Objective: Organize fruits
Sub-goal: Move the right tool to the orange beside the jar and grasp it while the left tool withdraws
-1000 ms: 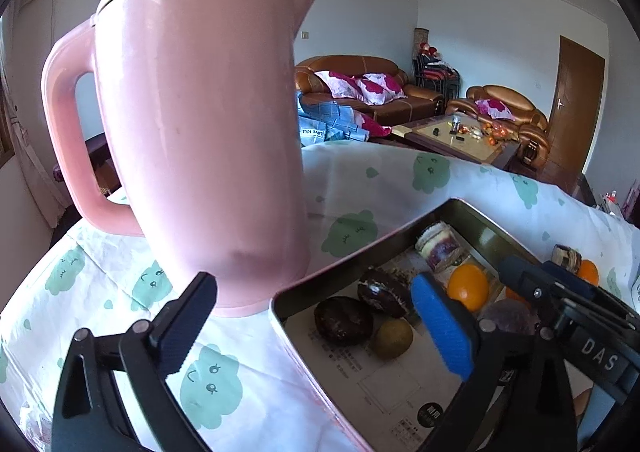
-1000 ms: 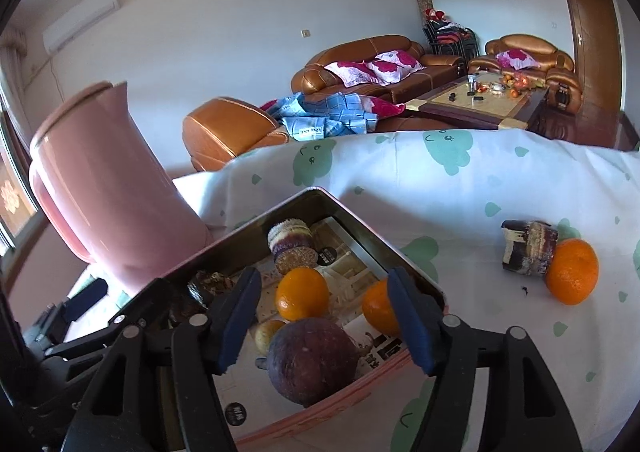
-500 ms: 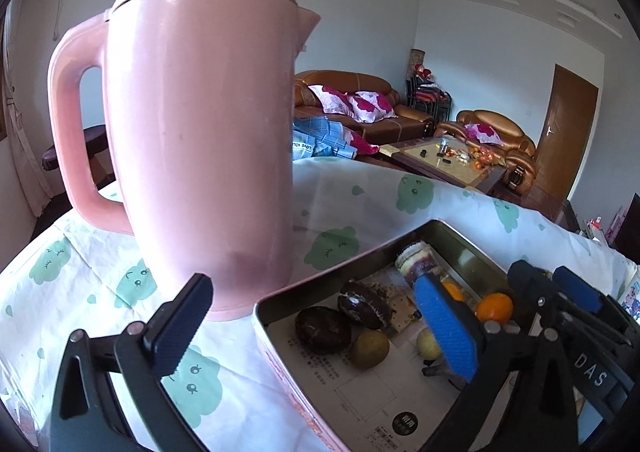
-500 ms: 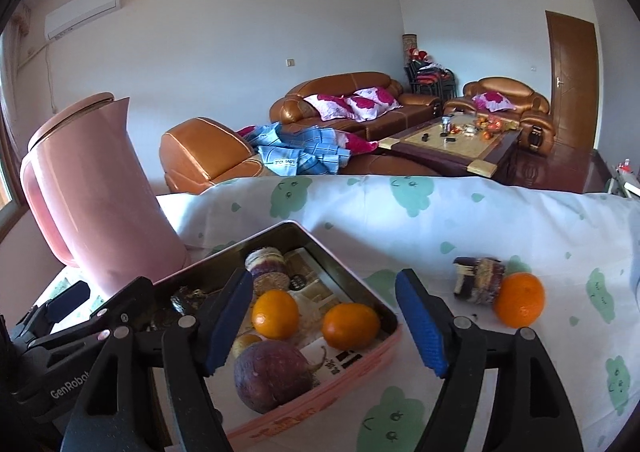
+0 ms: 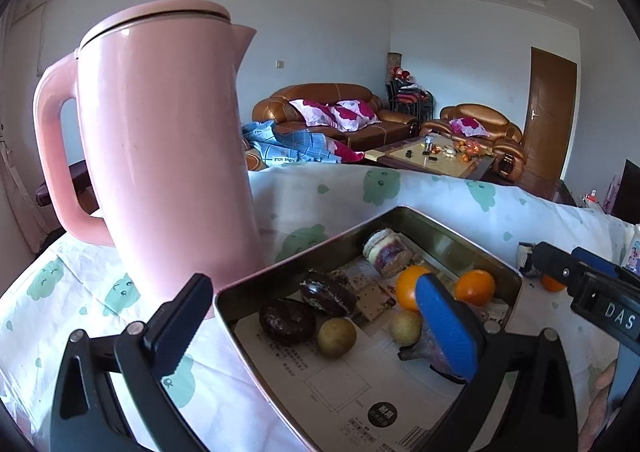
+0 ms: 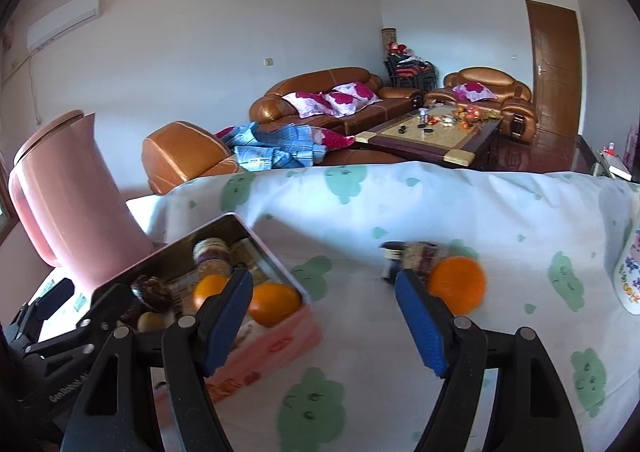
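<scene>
Tin tray (image 5: 472, 240), long axis seemingly diagonal, toward sofa (image 5: 336, 111)

right tongs (image 6: 324, 324) swung toward loose orange (image 6: 456, 284)

Things in the room behind the table

A tall pink kettle (image 5: 160, 155) stands on a white cloth with green shapes (image 6: 400, 203). Behind it are a brown sofa (image 6: 320, 95) with pink and white pillows (image 6: 332, 99), a blue checked blanket (image 6: 276, 151), a low coffee table (image 6: 432, 131) and a brown door (image 6: 556, 63).
</scene>
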Action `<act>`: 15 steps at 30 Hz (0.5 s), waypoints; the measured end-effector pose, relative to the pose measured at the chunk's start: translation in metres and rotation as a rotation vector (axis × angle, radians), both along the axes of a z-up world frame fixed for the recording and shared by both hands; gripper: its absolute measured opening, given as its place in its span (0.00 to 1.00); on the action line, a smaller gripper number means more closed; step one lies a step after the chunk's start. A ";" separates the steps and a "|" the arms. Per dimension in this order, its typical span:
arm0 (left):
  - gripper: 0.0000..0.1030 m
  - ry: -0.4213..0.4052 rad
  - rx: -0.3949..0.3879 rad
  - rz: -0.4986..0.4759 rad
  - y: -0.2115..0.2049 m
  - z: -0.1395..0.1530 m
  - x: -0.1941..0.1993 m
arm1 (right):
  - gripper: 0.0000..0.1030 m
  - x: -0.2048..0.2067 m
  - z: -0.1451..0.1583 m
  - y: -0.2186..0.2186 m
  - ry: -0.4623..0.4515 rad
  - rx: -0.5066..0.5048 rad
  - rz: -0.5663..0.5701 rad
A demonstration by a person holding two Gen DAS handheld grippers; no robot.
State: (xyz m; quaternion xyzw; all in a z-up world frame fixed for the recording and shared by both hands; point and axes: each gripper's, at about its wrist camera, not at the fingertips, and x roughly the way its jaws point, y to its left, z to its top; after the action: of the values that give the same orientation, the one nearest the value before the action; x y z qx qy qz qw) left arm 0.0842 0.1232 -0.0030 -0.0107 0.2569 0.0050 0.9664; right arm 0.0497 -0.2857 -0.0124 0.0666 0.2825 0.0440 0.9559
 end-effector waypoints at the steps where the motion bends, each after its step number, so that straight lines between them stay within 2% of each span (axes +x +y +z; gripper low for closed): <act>1: 1.00 -0.002 -0.009 -0.012 -0.001 0.000 -0.002 | 0.73 0.000 -0.001 -0.007 0.003 0.000 -0.013; 7: 1.00 -0.003 -0.060 -0.093 -0.020 0.002 -0.012 | 0.73 0.003 -0.009 -0.058 0.055 -0.019 -0.095; 11: 1.00 0.047 -0.031 -0.132 -0.043 -0.002 -0.010 | 0.73 0.007 -0.019 -0.086 0.115 -0.051 -0.121; 15: 1.00 0.055 0.005 -0.184 -0.065 -0.001 -0.011 | 0.73 0.013 -0.026 -0.104 0.173 -0.020 -0.114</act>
State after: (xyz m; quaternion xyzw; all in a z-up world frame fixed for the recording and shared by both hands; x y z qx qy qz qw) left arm 0.0727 0.0578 -0.0039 0.0154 0.2831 -0.0829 0.9554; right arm 0.0628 -0.3901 -0.0385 0.0764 0.3602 -0.0192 0.9296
